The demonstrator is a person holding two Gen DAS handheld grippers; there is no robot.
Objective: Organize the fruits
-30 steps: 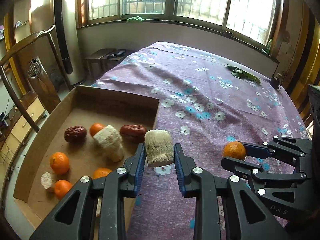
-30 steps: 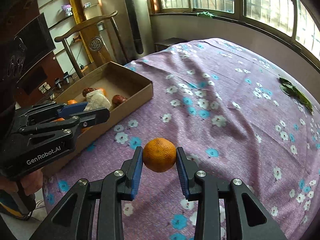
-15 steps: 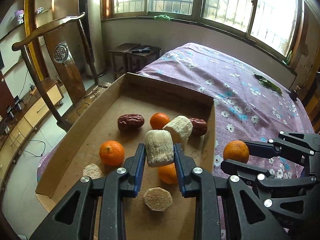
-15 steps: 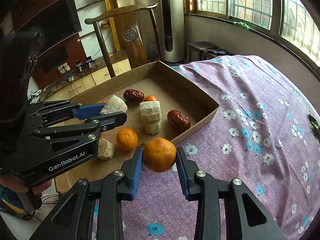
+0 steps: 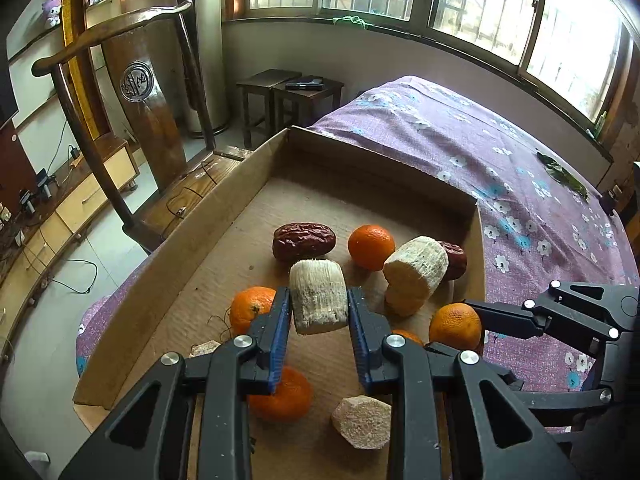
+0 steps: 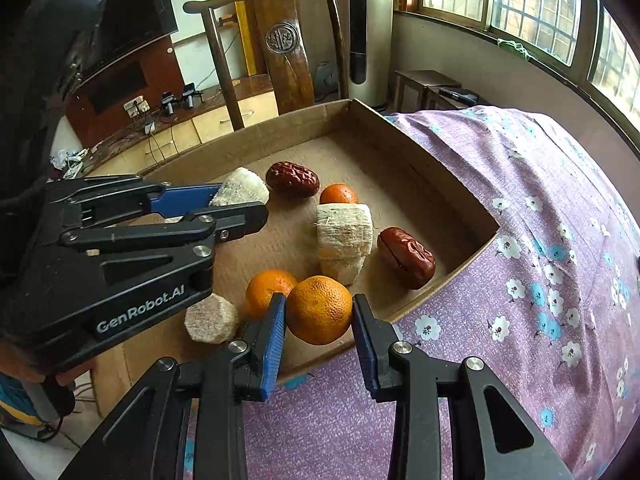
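From the left wrist view, the left gripper [image 5: 319, 312] grips a pale fibrous stalk piece [image 5: 318, 297] between its blue fingers [image 5: 280, 320], its long axis running roughly up and down, held above the floor of the cardboard box [image 5: 208, 240]. The drop spot lies straight below and slightly ahead, so the coming release turns on lowering it into the bare patch in front of the near dried date [image 5: 304, 241]. In the box here I count two dates, the second date [image 5: 454, 260] half hidden behind a stacked stalk piece [image 5: 414, 272], and loose oranges: one far orange [image 5: 371, 247], one left orange [image 5: 250, 308], one near orange [image 5: 282, 398] and a sliver of another by the right finger. A cut stalk end [image 5: 362, 420] lies near. The right gripper [image 5: 476, 330] enters from the right, carrying an orange [image 5: 455, 327] at the box's right wall. From the right wrist view, the right gripper's fingers [image 6: 274, 336] clamp that orange [image 6: 319, 310], which hangs just over the box's near rim [image 6: 440, 280], the interior lying ahead and to the left; it seems the nearer of the two to setting down beside the loose orange [image 6: 268, 290]. This view shows two dates, two loose oranges, and three resting stalk pieces. The box rests on a floral bedspread [image 6: 540, 280], not a counter.
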